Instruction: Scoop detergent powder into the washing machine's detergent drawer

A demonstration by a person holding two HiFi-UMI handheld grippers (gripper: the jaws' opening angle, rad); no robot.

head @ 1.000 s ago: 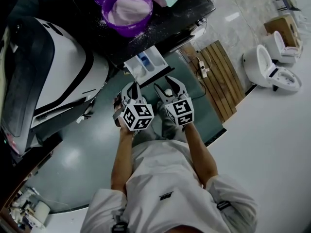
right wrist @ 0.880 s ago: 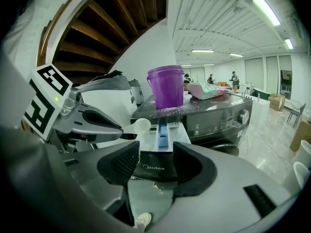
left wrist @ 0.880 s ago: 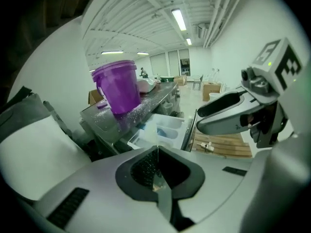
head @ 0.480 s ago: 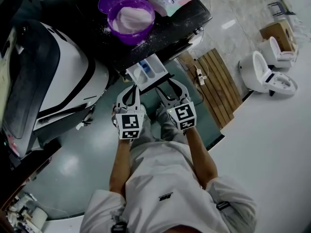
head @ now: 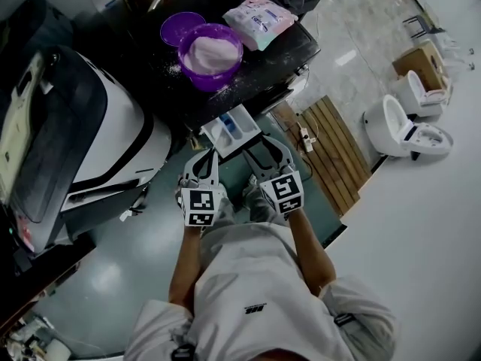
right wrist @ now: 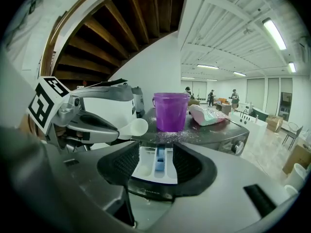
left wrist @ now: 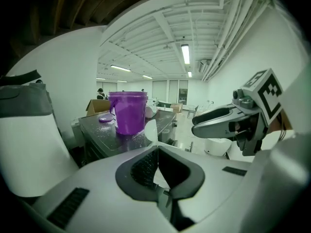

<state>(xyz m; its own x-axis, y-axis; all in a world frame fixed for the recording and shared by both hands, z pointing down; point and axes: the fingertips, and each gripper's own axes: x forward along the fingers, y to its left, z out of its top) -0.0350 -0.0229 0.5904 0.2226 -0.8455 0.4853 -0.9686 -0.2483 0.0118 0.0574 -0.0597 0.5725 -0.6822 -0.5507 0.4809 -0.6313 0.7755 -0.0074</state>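
So the black-topped washing machine point(head: 289, 47) has a purple bucket point(head: 211, 53) of pale powder on it. Its white detergent drawer point(head: 231, 131), blue insert inside, sticks out open just ahead of both grippers. The right gripper point(head: 269, 146) gapes empty facing it. The left gripper point(head: 206, 156) is pinched on a small white scoop point(right wrist: 134, 127).

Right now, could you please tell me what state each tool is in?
The left tool is closed on the white scoop.
The right tool is open and holds nothing.
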